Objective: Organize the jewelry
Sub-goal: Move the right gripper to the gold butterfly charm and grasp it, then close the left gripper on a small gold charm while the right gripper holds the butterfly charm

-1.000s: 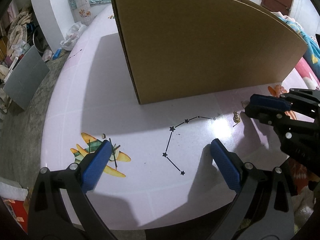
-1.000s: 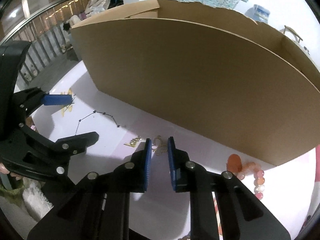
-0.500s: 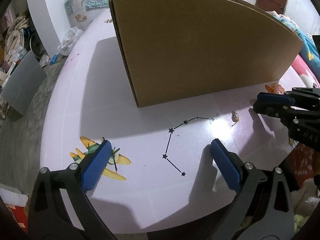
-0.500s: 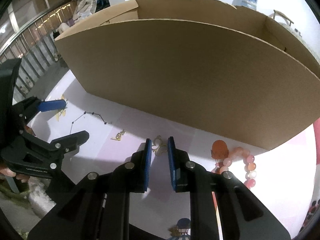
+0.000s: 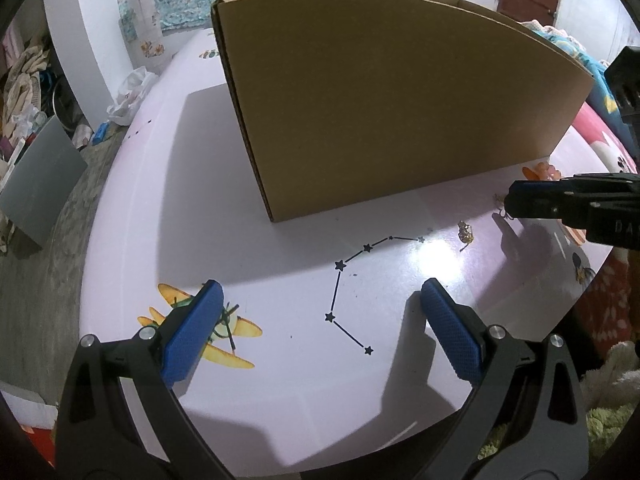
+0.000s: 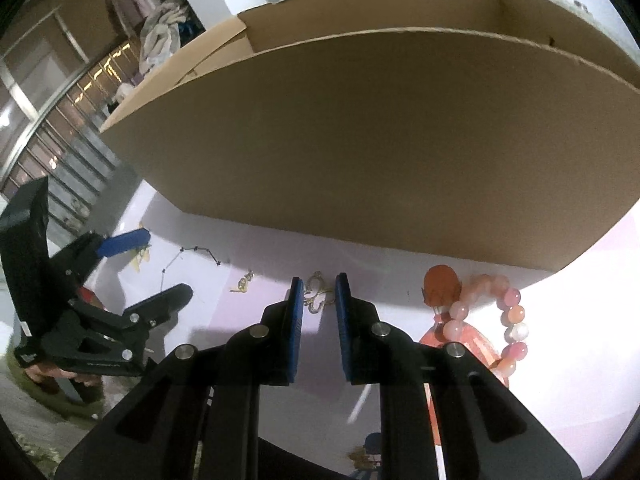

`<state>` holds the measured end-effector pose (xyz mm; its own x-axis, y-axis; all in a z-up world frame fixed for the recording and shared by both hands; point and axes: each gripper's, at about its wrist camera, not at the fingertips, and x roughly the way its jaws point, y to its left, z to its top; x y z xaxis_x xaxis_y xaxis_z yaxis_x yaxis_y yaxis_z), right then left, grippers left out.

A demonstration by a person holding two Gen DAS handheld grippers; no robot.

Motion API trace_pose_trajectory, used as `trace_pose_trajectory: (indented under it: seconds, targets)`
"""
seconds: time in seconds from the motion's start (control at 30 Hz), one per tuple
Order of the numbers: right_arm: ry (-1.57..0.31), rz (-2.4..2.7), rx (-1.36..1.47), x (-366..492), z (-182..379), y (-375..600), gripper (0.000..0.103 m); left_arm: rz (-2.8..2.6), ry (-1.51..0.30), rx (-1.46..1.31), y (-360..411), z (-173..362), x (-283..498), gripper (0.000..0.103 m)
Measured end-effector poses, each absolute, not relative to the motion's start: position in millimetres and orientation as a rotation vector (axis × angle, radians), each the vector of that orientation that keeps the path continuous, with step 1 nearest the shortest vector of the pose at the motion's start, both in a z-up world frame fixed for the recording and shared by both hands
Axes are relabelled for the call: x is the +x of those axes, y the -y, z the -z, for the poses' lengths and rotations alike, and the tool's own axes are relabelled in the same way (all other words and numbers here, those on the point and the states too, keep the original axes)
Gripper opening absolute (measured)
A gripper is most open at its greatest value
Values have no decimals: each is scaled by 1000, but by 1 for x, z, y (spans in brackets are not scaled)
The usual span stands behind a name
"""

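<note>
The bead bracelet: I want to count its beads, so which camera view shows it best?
The right wrist view. The bead bracelet lies there large and well lit on the table, right of the right gripper, individual beads distinct. The left wrist view shows only an orange-pink sliver near the cardboard box.

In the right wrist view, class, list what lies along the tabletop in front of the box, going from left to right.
Left hand-held gripper → star constellation print → small gold charm → gold butterfly piece between the right hand-held gripper's fingers → orange pendant → pink bead bracelet.
</note>
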<state>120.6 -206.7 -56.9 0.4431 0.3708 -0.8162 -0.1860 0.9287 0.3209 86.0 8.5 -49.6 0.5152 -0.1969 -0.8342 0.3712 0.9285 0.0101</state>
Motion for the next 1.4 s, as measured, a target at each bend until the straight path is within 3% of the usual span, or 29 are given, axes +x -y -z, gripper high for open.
trace_pose_trajectory:
  seconds: [0.13,0.4,0.57,0.93,1.0,1.23,1.4]
  targets:
    - [-1057,-353,228,122,60,213,16,433,-909,181,-3,36,74,91]
    - [-1037,-348,221,109,63,220,16,564,-867,212,27,25,59,56]
    - [-1025,-347,217,105,61,218,16,596,-887,203,34,29,58,46]
    - [-1003,-316,183,96,59,215,16,584,-907,215,45,36,66,44]
    - [-1002,-315,196,93,60,217,17,584,-916,221,48,38,68,37]
    - [-981,-287,156,85,58,211,17,558,-922,246,57,41,75,27]
    - [-967,-270,127,83,57,207,17,549,-908,287,60,41,75,13]
